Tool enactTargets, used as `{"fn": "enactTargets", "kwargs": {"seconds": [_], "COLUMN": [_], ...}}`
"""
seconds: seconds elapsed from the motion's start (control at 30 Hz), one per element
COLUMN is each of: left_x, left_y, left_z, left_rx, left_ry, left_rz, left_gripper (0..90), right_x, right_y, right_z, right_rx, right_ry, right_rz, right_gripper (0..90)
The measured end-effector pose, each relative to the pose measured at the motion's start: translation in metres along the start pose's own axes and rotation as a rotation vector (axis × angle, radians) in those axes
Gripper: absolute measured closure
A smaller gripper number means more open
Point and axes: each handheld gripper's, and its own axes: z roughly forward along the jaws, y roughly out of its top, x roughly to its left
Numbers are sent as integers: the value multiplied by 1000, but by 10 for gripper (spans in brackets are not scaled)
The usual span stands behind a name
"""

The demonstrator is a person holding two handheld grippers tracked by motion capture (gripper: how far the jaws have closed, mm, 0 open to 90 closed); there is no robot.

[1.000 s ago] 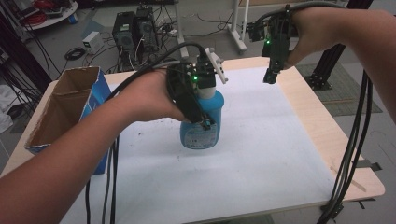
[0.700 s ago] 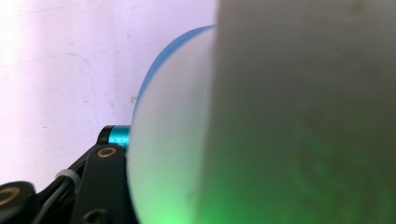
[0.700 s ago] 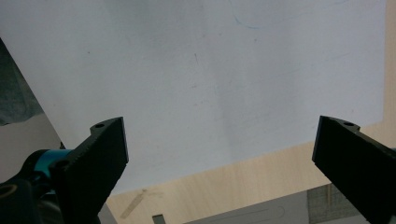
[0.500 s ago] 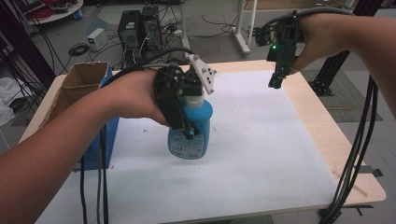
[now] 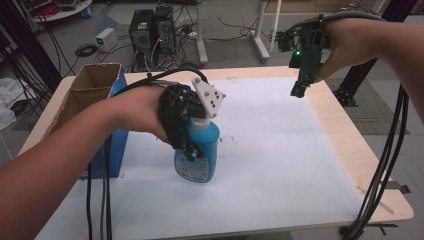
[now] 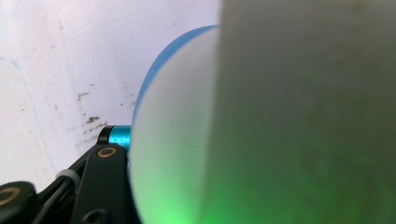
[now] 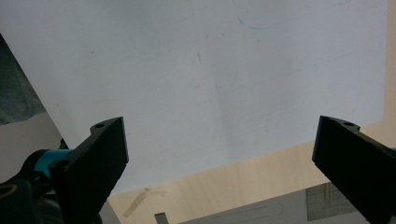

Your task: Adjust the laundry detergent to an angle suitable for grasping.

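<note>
A blue bottle (image 5: 200, 160) with a white cap and a label low on its front stands slightly tilted over the white sheet (image 5: 280, 160), left of the middle. My left gripper (image 5: 191, 147) comes down from above and is shut on its upper part, the grey plate sticking up behind. In the left gripper view the bottle's pale top (image 6: 280, 116) looms close beside one black finger (image 6: 106, 182). Whether the base rests on the sheet I cannot tell. My right gripper (image 5: 298, 91) hangs high over the far right corner, open and holding nothing (image 7: 219, 140).
An open cardboard box (image 5: 95, 95) with a blue side stands at the table's left edge, close to my left forearm. Bare wood (image 5: 350, 145) borders the sheet on the right. Cables trail from both hands. Computers and cords lie on the floor beyond.
My left hand has carried the bottle leftward and down, toward the near side of the table. The right gripper has stayed about where it was.
</note>
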Motion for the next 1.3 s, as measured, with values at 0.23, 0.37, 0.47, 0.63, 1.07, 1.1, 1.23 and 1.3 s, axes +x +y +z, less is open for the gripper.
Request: {"fn": "enactTargets", "kwargs": {"seconds": [0.23,0.37,0.47,0.63,1.07,1.1,1.23,1.3], "left_x": [-5,-8,-8,-11,-16,-17,-17,-17], "left_y": [-5,-7,-10,-19,-32,-33,-33,-33], "left_z": [8,12,13,16,24,25,28,28], "left_rx": [-12,-5,-1,2,-7,-6,-9,-8], "left_ry": [-57,-58,-48,-36,-36,-35,-36,-31], "left_rz": [62,89,126,131,134,130,144,140], "left_gripper": [439,440,440,440,441,441,441,441], "right_x": [1,1,2,4,6,6,7,7], "right_y": [-1,0,0,1,2,2,4,5], "right_z": [0,0,0,1,1,1,1,1], "right_rx": [2,1,1,2,3,1,2,3], "right_ry": [0,-3,-3,-3,-7,-6,-5,-4], "right_rz": [-7,-8,-8,-6,-12,-16,-13,-17], "right_gripper": [25,25,25,25,25,25,25,25]}}
